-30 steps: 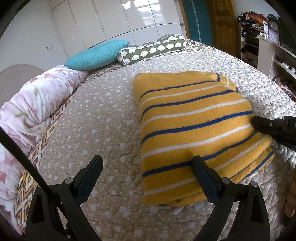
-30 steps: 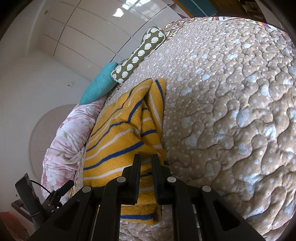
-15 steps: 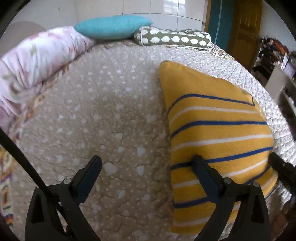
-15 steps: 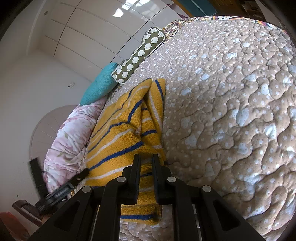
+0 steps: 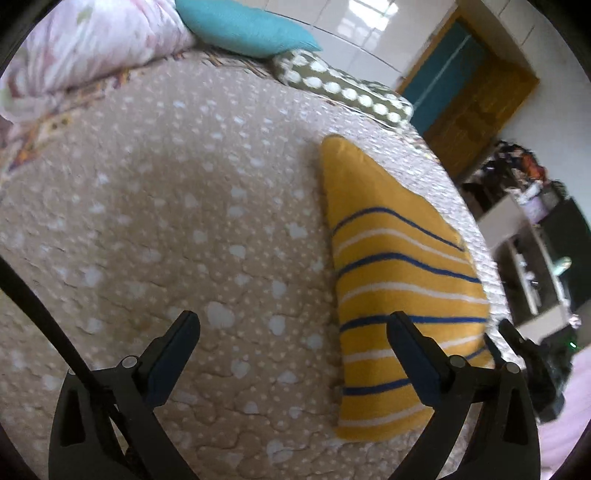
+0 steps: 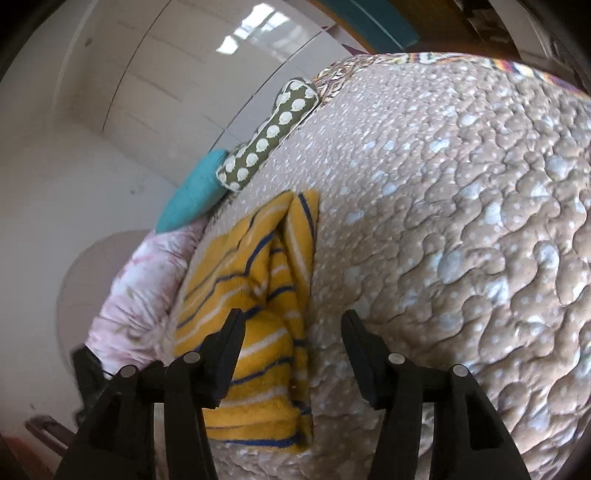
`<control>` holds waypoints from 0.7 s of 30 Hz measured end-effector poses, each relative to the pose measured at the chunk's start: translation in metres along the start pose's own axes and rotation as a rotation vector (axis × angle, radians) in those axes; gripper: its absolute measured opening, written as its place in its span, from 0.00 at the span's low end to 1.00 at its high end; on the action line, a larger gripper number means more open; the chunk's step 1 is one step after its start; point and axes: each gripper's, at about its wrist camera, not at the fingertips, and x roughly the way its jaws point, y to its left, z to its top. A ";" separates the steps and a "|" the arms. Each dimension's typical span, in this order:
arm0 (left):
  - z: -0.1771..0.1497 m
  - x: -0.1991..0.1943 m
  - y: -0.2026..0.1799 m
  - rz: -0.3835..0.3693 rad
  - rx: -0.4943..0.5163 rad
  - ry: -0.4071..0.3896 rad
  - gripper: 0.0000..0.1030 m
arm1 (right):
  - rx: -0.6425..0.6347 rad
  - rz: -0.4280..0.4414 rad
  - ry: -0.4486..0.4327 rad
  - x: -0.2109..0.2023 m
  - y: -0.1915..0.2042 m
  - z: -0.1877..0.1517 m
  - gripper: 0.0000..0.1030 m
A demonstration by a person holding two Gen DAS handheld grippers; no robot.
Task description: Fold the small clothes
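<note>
Quilted beige bedspread (image 5: 184, 221), teal pillow (image 5: 243, 27) and spotted bolster (image 5: 343, 90) along the top of the left view. Yellow striped garment (image 5: 399, 288) lies folded in layers at right of that frame, lower left in the right view. Left gripper (image 5: 291, 347) spread wide, empty; right gripper (image 6: 291, 338) also spread, holding nothing, garment's edge between its fingers. Fold looks about finished; maybe tidying left. Left view motion-blurred; garment's lower edge is hidden behind a finger.
</note>
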 end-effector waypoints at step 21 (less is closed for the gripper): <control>0.006 0.045 -0.067 -0.140 0.093 0.102 0.38 | -0.235 0.027 0.073 0.076 0.041 0.005 0.37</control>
